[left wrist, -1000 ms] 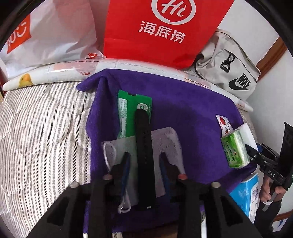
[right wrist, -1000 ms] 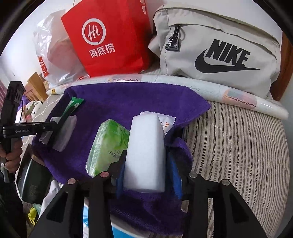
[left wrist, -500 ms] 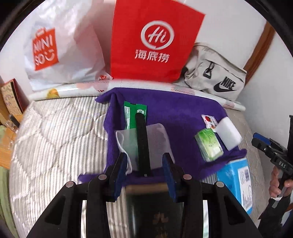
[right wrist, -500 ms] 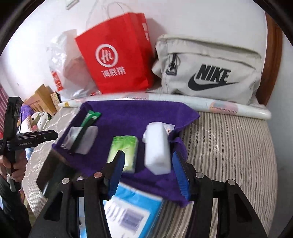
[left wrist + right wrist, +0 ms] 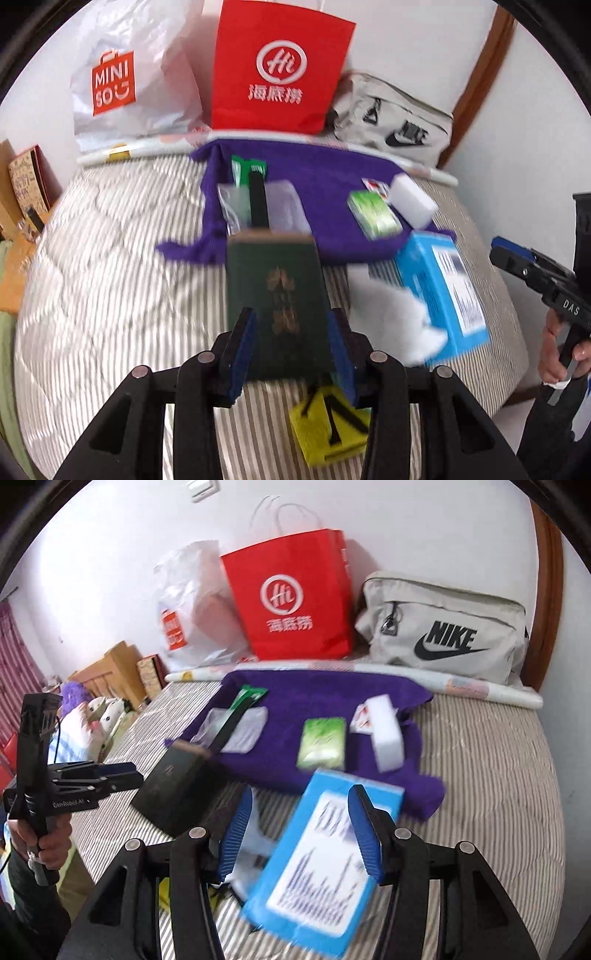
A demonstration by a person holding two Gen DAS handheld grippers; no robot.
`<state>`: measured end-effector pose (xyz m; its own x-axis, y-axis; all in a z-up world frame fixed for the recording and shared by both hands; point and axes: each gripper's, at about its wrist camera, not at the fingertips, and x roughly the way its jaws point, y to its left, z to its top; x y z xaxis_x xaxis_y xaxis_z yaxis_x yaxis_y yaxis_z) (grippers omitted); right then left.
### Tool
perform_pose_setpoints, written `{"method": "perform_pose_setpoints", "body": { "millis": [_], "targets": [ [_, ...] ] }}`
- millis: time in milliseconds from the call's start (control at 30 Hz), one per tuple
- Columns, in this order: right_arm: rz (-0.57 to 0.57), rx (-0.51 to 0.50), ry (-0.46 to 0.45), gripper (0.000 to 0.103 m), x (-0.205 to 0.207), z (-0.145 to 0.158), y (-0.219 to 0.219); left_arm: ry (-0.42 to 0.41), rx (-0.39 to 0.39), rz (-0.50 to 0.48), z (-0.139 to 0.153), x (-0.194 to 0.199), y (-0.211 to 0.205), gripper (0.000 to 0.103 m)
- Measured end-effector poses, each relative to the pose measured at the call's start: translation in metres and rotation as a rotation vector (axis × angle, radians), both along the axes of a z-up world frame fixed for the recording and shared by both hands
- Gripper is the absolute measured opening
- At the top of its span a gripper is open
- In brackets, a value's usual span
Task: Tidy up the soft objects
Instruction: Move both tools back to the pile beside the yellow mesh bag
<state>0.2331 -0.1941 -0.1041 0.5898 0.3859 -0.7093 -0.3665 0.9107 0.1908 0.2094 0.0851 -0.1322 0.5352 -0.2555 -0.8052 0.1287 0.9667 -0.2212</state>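
Observation:
A purple towel (image 5: 325,177) lies on the striped bed. On it are a white sponge (image 5: 412,201), a green tissue pack (image 5: 375,214), and a face mask (image 5: 284,206) with a black strap (image 5: 258,203) across it. My left gripper (image 5: 291,343) hovers over a dark green book (image 5: 280,277). Its jaws are opening and the pads grip nothing. In the right wrist view it stands just left of the book (image 5: 177,794). My right gripper (image 5: 301,834) is open above a blue box (image 5: 321,867). The sponge (image 5: 386,734) lies free on the towel (image 5: 295,701).
A red paper bag (image 5: 277,70), a white plastic bag (image 5: 122,81) and a grey Nike bag (image 5: 443,627) stand along the wall behind a rolled mat (image 5: 461,686). A yellow pad (image 5: 328,428) and a blurred white soft thing (image 5: 399,321) lie at the bed's near edge.
Both grippers have pulled back and up from the towel. The right one let go of the white sponge. The left one left the strap and mask. The book and blue box came into view.

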Motion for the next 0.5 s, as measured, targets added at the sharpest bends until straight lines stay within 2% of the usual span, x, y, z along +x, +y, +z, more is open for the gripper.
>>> {"method": "perform_pose_setpoints", "body": {
  "millis": [67, 133, 167, 367, 500],
  "targets": [
    [0.004, -0.005, -0.003, 0.055, -0.010, -0.002, 0.003, 0.014, -0.031, -0.019, -0.008, -0.016, 0.000, 0.047],
    [0.008, -0.010, -0.005, 0.062, -0.020, -0.007, 0.008, 0.017, -0.036, -0.035, -0.016, -0.030, -0.004, 0.048],
    [0.014, -0.014, -0.002, 0.065, -0.024, -0.010, 0.012, 0.018, -0.027, -0.044, -0.021, -0.037, -0.007, 0.048],
    [0.067, -0.052, 0.028, 0.065, -0.035, -0.030, 0.038, 0.046, 0.093, -0.082, -0.053, -0.055, -0.028, 0.048],
    [0.083, -0.081, 0.038, 0.065, -0.037, -0.042, 0.051, 0.057, 0.080, -0.094, -0.070, -0.058, -0.030, 0.048]
  ]
}}
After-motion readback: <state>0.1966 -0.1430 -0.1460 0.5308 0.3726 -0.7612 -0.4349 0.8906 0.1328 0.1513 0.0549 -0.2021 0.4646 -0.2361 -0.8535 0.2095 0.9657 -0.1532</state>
